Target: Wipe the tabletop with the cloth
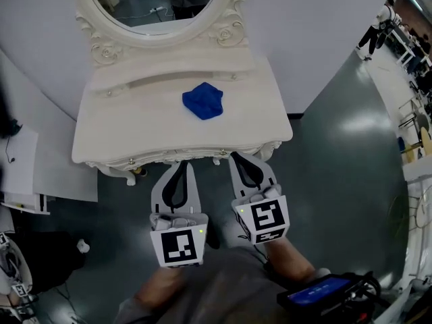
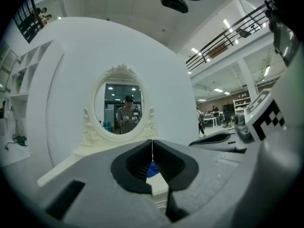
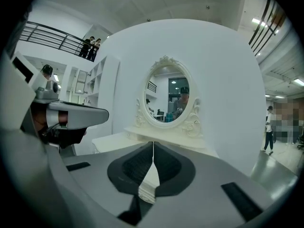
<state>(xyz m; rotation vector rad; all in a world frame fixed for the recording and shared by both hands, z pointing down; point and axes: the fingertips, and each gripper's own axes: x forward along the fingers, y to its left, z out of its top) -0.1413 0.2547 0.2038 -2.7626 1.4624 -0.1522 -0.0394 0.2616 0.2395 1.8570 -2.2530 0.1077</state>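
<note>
A crumpled blue cloth [image 1: 203, 100] lies near the middle of the cream dressing table's top [image 1: 121, 123]. Both grippers hover short of the table's front edge, side by side, pointing at it. My left gripper [image 1: 181, 165] is shut with nothing in it; through the opening behind its closed tips a sliver of the blue cloth [image 2: 152, 169] shows far ahead. My right gripper [image 1: 241, 159] is shut and empty too, its tips [image 3: 153, 144] meeting in a thin line, with the table front beyond them.
An oval mirror [image 1: 158, 5] in an ornate cream frame stands at the back of the table against a curved white wall [image 1: 324, 32]. A white shelf unit [image 1: 20, 174] stands to the left. Grey-green floor [image 1: 337, 174] spreads to the right, with people far off.
</note>
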